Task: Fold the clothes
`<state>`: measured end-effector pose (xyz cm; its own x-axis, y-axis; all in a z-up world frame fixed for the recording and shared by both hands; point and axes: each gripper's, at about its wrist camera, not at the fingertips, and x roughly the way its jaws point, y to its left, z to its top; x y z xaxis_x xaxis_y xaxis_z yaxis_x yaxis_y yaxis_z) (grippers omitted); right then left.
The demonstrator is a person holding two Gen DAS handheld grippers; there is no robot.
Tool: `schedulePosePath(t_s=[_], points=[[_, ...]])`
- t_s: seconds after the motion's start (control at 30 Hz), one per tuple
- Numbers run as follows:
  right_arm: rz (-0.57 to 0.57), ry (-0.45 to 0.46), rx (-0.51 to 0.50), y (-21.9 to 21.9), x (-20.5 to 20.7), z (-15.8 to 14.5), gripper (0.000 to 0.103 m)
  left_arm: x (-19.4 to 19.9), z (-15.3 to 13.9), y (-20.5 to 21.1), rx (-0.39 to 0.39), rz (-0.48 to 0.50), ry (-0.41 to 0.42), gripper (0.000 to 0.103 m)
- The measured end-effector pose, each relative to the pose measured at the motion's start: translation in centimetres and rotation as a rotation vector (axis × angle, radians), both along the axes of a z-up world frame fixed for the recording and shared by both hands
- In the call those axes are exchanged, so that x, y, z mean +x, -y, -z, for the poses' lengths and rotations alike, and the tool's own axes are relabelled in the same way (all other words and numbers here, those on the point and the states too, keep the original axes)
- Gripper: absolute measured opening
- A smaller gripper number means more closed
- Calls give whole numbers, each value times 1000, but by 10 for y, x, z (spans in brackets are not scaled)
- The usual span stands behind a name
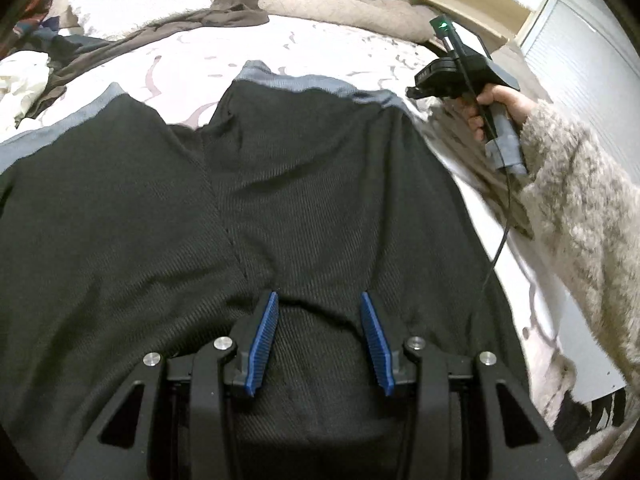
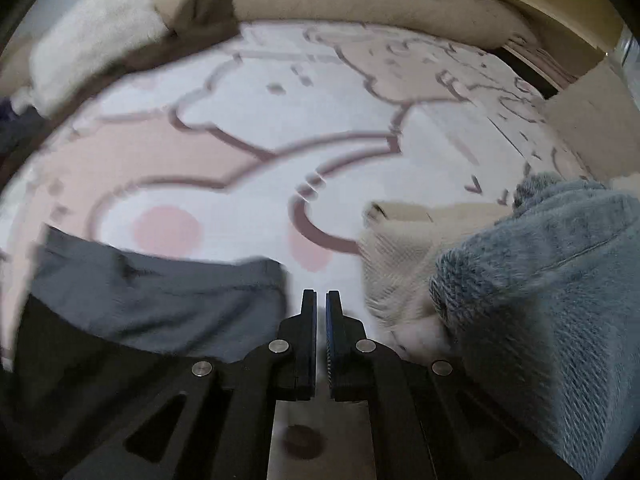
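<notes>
A pile of loose clothes (image 1: 28,76) lies at the far left edge of the bed, beside a brown garment (image 1: 236,6) draped along the head of the white bedsheet (image 1: 328,52) with its pink cartoon print. A pair of black trousers (image 1: 248,208) with grey cuffs (image 1: 304,82) is spread flat across the sheet, its two legs pointing away from the camera. The left gripper (image 1: 320,300) hovers low over the dark cloth, its blue-padded fingers (image 1: 264,332) spread wide apart with nothing clamped between them. To the right, a hand (image 1: 492,106) in a fluffy beige sleeve (image 1: 580,216) holds the right gripper (image 2: 321,296) above the edge of the trousers. From the right wrist view, which is blurred, that gripper's fingers stand almost together, only a thin gap showing, and hold nothing. A grey cuff (image 2: 160,296) lies just left of them on the sheet. Farther right sits a folded cream knit (image 2: 396,264), touching a folded fluffy blue garment (image 2: 552,280).
</notes>
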<state>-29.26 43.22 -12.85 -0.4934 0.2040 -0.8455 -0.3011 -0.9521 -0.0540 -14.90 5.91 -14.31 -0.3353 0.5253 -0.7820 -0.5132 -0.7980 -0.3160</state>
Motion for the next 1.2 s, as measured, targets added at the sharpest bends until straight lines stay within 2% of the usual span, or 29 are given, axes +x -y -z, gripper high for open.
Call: schedulePosePath(t_s=[0.03,0.13,0.2,0.27,0.37,0.43,0.6,0.7,0.77,0.93,0.97,1.07,1.2], points=[[-52,-20,-25,9,-1,-6,3,2,-5,-1,17,11,-7,43],[-277,-2,-80,60,-15,-12,3,9,-18,-4,61,51,-26,43],[-399,42,-102,96,-34,-8,3,19,-20,-7,69,102,-30,43],[-469,111,-119,129,-55,7,3,29,-17,-11,59,143,-32,43],[-484,171,-58,156,-85,32,3,41,-2,-13,23,170,-24,43],[-444,149,-35,156,-103,42,2,49,8,-14,0,189,-19,43],[-273,71,-199,124,-120,29,3,55,11,-14,2,209,-17,45],[-267,2,-214,109,-95,-4,3,55,7,-12,31,209,0,45],[-303,-8,-198,106,-68,-21,3,60,3,-11,49,218,6,45],[-429,11,-178,107,37,-50,3,85,-4,-18,54,259,4,46],[-447,16,-194,108,62,-51,3,90,-5,-20,54,266,8,46],[-518,38,-268,120,125,-41,3,101,-2,-25,48,279,34,56],[-598,112,-321,140,183,-3,3,105,-16,-14,130,217,52,56]])
